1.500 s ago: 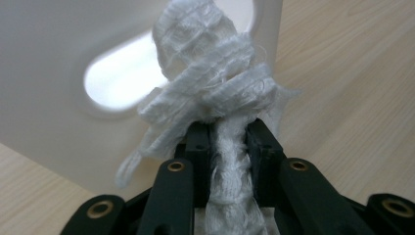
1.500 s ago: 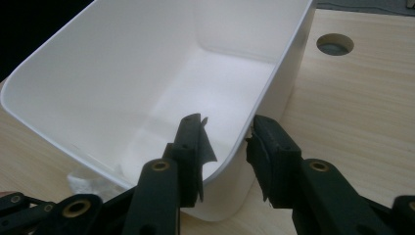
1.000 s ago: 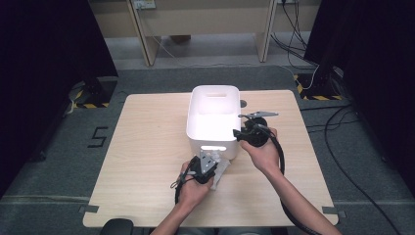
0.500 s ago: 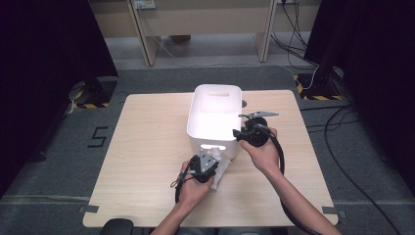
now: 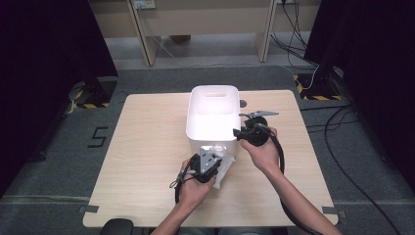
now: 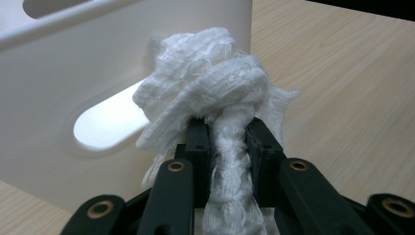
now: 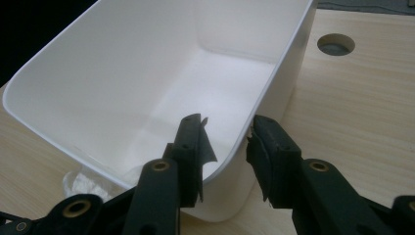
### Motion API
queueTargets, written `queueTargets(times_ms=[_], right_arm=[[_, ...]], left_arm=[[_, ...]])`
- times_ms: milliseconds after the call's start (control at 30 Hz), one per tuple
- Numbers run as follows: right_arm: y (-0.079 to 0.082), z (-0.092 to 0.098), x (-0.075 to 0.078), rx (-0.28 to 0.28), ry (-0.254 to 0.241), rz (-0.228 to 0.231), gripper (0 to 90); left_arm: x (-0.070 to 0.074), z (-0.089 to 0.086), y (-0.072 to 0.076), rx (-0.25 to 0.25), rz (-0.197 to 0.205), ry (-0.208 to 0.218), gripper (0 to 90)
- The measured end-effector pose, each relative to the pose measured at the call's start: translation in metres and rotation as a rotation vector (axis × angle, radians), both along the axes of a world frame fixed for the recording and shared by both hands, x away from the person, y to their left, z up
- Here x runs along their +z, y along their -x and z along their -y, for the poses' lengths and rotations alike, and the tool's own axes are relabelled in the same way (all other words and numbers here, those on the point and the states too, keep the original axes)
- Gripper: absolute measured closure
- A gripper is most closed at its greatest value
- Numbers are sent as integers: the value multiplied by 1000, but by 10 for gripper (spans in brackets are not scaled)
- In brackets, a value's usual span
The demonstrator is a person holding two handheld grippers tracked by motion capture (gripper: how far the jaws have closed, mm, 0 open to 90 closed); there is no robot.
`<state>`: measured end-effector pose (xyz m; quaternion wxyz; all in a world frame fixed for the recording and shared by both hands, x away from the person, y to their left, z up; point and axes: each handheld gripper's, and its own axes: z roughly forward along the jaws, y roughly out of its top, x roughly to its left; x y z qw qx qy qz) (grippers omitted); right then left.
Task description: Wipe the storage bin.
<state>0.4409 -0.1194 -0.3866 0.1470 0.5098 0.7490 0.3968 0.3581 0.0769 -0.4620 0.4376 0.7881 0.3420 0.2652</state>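
Left gripper [image 6: 227, 142]: clamped tight on white cloth [image 6: 215, 93], at bin's [image 5: 213, 105] six o'clock. Right gripper [image 7: 226, 142]: jaws part open, straddling the bin's rim without clear contact. Risk: trailing cloth snagging the rim, tipping the unsteadied bin.

Left tool [image 5: 211, 157] grips white cloth [image 5: 224, 167] beside white bin [image 5: 213, 115]; right tool [image 5: 239, 133] at its rim

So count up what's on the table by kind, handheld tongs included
White plastic bin: 1
White mesh cloth bundle: 1
Handheld tongs: 2, the left tongs clamped on the cloth, the right tongs straddling the bin's rim
Total: 4
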Motion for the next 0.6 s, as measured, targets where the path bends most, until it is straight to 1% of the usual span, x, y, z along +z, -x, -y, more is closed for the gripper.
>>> queueTargets(times_ms=[133,167,300,367,400,467,500,600], right_arm=[[0,0,0,-2,-2,0,658],[0,0,0,-1,-3,-1,658],[0,0,0,-1,-2,1,658],[0,0,0,-3,-3,0,658],[0,0,0,-3,-3,0,658],[0,0,0,-2,-3,-1,658],[0,0,0,-1,-2,0,658],[0,0,0,-1,-2,0,658]], left_arm=[[7,1,2,-1,16,5,748],[9,1,3,-1,17,13,748],[14,1,3,0,25,19,748],[17,0,4,6,30,9,748],[18,1,3,1,28,18,748],[20,2,3,0,34,21,748],[21,2,3,-3,45,14,748],[23,3,3,-4,50,14,748]])
